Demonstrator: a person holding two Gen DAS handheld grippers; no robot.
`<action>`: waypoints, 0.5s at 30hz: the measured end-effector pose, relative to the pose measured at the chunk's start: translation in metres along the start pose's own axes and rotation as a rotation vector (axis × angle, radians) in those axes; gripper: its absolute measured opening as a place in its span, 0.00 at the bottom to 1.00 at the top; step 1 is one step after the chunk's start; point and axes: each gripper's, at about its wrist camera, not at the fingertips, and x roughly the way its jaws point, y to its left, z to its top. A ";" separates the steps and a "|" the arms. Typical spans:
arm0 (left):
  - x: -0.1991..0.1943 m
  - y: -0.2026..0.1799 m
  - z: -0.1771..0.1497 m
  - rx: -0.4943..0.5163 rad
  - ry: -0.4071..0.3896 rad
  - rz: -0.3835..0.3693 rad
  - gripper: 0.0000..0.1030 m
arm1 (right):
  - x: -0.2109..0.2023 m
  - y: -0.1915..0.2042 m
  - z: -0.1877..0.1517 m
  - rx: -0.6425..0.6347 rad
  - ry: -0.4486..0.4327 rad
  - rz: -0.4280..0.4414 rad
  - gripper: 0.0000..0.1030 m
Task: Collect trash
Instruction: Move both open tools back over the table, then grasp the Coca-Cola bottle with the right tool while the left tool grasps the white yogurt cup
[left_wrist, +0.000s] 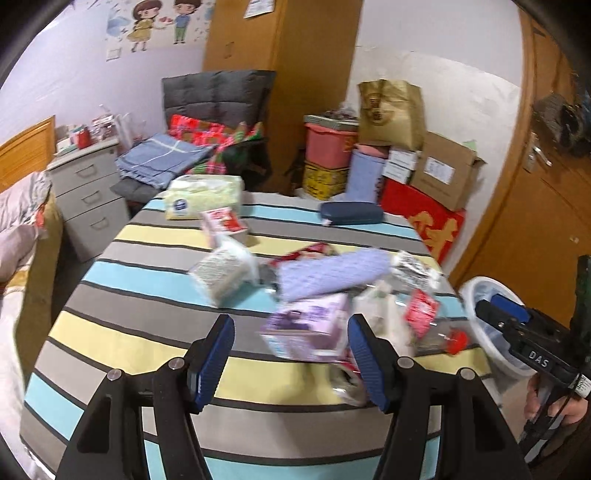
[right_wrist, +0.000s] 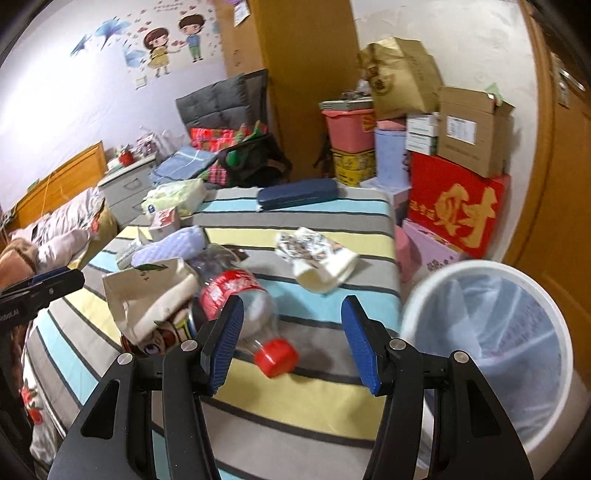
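**A:** so which one goes for the bottle (right_wrist: 240, 306)? It's lying on its side on the striped desk (right_wrist: 325, 387), red cap (right_wrist: 276, 357) toward the camera, body running away up and to the left into the pile.

**B:** right hand-held gripper (right_wrist: 293, 338) for sure. In its view the cap sits between the two blue pads, a bit left of center, and the left pad already overlaps the bottle's body. Jaws are wide apart, nothing in them.

**A:** and the left hand-held gripper (left_wrist: 291, 358)?

**B:** also spread open and empty. It's looking at a purple box (left_wrist: 306, 328) just ahead of its fingers; the bottle is off to its right, past a white wrapper, with the cap (left_wrist: 457, 339) near the desk edge. So it's the farther one, I'd say.

**A:** the axis is the catch though, right? The bottle lies roughly along the fingers, not across them.

**B:** yeah, my guess is it works anyway: the pads would close across the narrow neck end. Might need a nudge to the left to center it. Plastic's slick and crushed-looking, so it could squirt out.

**A:** bin?

**B:** white bin (right_wrist: 491, 332) with a liner, just off the desk's right edge, right beside that gripper. Short trip.
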 end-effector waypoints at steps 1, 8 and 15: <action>0.001 0.006 0.001 -0.001 -0.002 0.004 0.62 | 0.004 0.003 0.003 -0.010 0.005 0.002 0.55; 0.028 0.036 0.015 0.012 0.032 0.045 0.67 | 0.025 0.012 0.012 -0.027 0.037 0.032 0.56; 0.071 0.059 0.033 0.026 0.094 0.080 0.67 | 0.046 0.022 0.017 -0.089 0.100 0.051 0.56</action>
